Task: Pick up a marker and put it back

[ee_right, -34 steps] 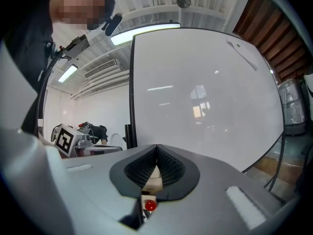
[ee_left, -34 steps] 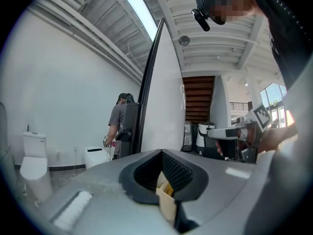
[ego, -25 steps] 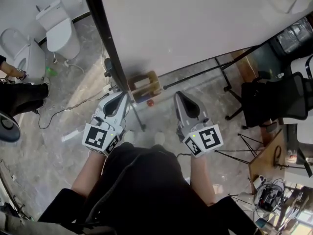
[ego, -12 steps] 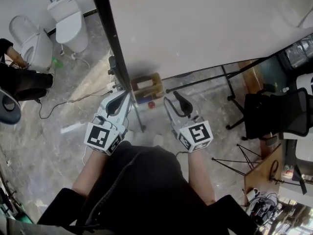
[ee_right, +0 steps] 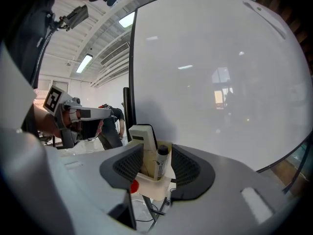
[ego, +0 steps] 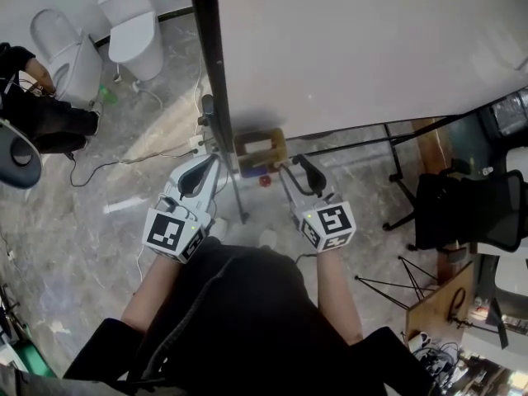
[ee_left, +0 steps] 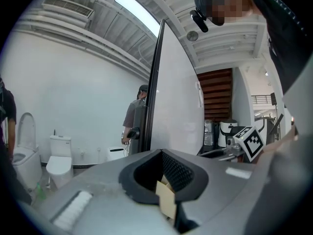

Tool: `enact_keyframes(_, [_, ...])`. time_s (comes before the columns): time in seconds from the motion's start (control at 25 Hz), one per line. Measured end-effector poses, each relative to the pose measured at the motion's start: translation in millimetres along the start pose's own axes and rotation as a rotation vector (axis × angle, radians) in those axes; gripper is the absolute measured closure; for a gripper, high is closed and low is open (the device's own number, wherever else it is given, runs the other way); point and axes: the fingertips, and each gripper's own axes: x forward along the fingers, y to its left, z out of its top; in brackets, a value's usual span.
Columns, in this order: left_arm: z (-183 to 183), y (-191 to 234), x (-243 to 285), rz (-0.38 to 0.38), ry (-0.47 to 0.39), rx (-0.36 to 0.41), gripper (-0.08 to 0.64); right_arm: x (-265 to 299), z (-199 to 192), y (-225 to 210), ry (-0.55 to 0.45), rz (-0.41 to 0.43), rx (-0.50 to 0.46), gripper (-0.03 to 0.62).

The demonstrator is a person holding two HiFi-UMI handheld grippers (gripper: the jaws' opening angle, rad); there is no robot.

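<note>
At the upper left of the head view I saw a white toilet (ego: 136, 31) beside a second toilet (ego: 70, 56). A whiteboard (ego: 371, 48) filled the top; a black chair (ego: 466, 209) stood at right.

Left gripper (ee_left: 164, 175): jaws together, nothing held between the pads. Ahead, the whiteboard (ee_left: 178, 106) appears nearly edge-on, its black frame post (ee_left: 152, 92) on the left, with a person (ee_left: 133, 117) just behind the post. A toilet (ee_left: 59, 156) stands far left against the white wall; the right gripper (ee_left: 217, 153) shows at right.
</note>
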Motion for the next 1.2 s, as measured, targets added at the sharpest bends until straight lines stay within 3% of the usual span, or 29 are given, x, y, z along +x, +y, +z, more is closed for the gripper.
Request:
enact_keyframes(0.16, [3, 3, -1, 0.004, -0.019, -0.003, 0.554, 3, -3, -1, 0.009, 0.004, 0.004, 0.405])
enact_keyframes(0.28, [3, 5, -2, 0.009, -0.019, -0.002, 0.554, 3, -5, -3, 0.009, -0.006, -0.002, 0.514])
enact_keyframes(1.2, [9, 5, -15, 0.003, -0.043, 0.007, 0.554, -8, 24, 9, -0.061, -0.014, -0.036, 0.515])
